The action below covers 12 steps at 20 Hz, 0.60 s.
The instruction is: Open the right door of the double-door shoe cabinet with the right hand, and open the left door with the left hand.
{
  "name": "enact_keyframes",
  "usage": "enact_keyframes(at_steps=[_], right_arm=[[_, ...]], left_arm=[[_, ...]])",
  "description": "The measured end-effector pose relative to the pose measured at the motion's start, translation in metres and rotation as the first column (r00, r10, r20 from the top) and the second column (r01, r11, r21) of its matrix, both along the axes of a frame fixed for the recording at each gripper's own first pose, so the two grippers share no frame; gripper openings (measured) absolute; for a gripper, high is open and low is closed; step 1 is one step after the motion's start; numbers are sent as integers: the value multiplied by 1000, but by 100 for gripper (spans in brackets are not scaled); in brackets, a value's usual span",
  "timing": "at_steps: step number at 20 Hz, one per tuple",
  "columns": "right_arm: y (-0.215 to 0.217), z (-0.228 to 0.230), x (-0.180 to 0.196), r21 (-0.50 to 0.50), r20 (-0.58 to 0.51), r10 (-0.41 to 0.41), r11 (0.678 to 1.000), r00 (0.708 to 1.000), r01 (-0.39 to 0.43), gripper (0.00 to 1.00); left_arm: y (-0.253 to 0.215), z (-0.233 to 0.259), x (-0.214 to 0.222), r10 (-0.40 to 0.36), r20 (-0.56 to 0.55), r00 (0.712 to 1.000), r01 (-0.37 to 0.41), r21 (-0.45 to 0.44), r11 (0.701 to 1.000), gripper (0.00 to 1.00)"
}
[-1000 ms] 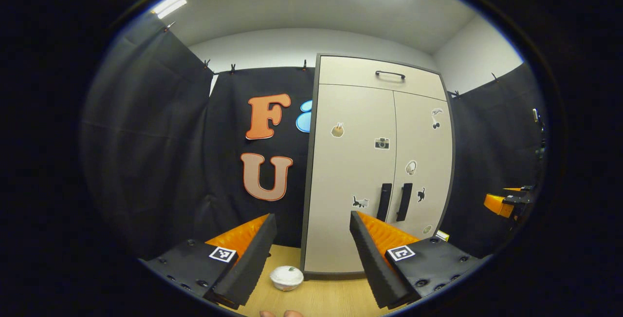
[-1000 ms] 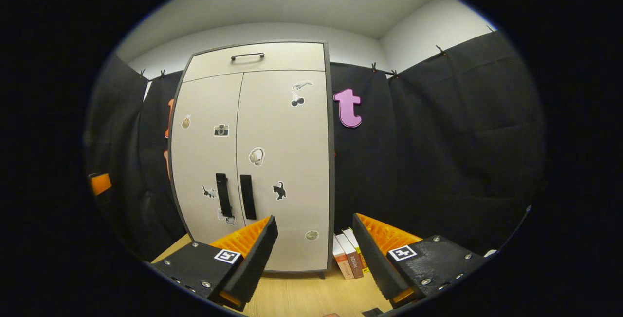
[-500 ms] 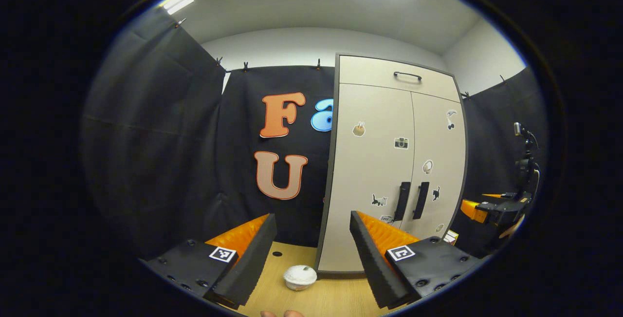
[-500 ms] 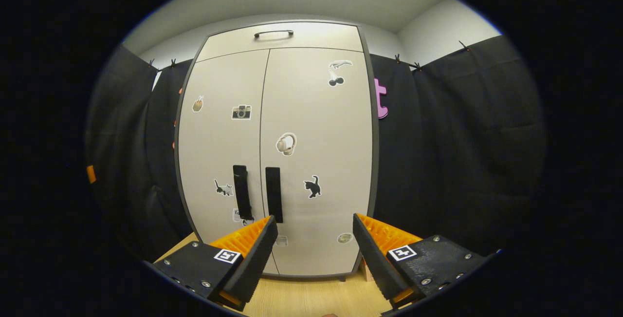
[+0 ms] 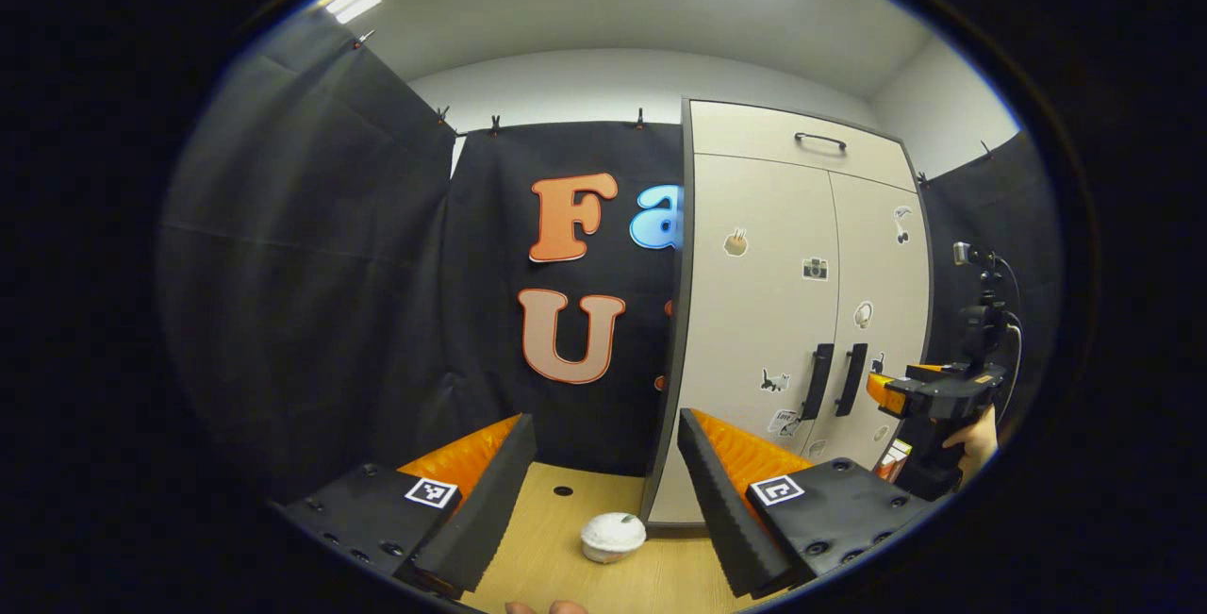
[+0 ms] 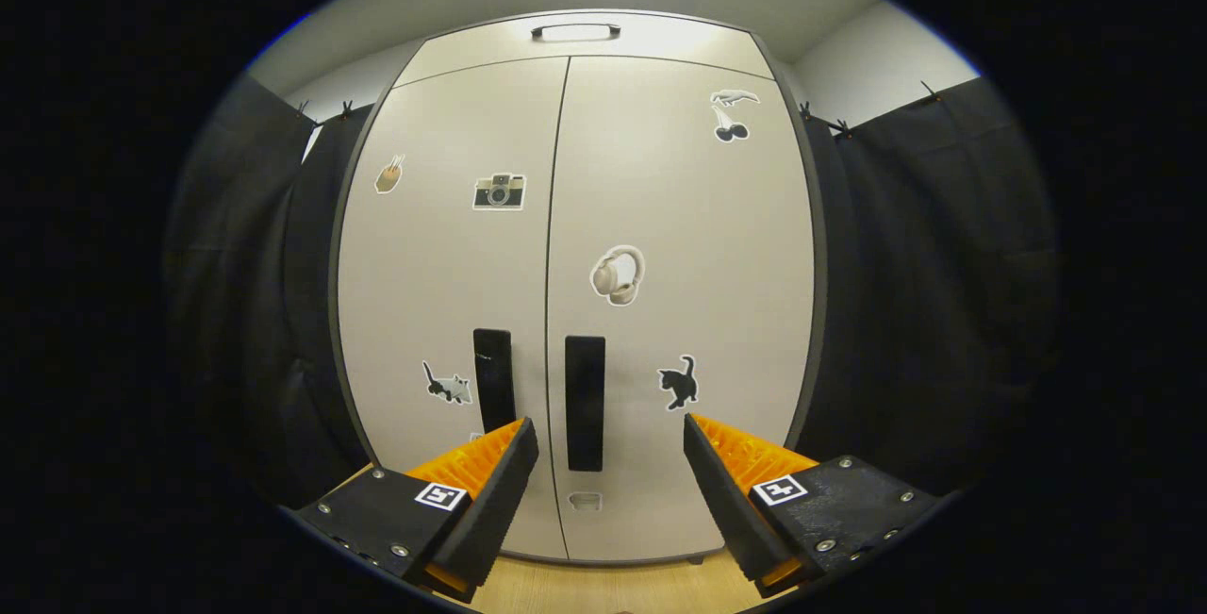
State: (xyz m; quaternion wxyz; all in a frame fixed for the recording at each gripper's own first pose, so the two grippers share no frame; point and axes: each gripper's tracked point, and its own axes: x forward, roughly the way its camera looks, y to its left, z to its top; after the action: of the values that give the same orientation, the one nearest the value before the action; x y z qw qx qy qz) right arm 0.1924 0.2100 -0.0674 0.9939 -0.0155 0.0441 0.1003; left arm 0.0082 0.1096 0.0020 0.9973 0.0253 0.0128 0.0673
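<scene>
The pale double-door shoe cabinet stands straight ahead in the right gripper view, both doors shut. Its two dark vertical handles sit side by side: the left door handle and the right door handle. My right gripper is open and close to the doors, and the right handle shows just above the gap between its fingers, not touched. In the left gripper view the cabinet stands to the right. My left gripper is open and well short of it. The right gripper, held by a hand, hovers beside the handles.
A small white bowl sits on the wooden table by the cabinet's left front corner. A drawer with a handle tops the cabinet. Black cloth walls close in on both sides.
The right gripper has moved in towards the cabinet and now faces the two handles. The left gripper view has swung left, so the cabinet sits farther right in it.
</scene>
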Motion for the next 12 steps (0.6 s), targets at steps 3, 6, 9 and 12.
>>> enact_keyframes(at_steps=[3,6,9,12], right_arm=[[10,-7,25,1,-5,3,1000,1000,-3,94],[16,-18,49,-10,-25,-5,1000,1000,5,90],[18,-31,65,2,-64,-13,1000,998,13,82],[21,-37,74,2,-74,-6,1000,997,7,71]], left_arm=[[11,-2,0,16,-7,1000,-16,3,1000,97],[21,0,1,30,-4,1000,-30,-2,1000,97],[29,-1,0,48,-2,999,-48,-5,999,97],[33,0,-2,60,-3,998,-60,5,998,97]])
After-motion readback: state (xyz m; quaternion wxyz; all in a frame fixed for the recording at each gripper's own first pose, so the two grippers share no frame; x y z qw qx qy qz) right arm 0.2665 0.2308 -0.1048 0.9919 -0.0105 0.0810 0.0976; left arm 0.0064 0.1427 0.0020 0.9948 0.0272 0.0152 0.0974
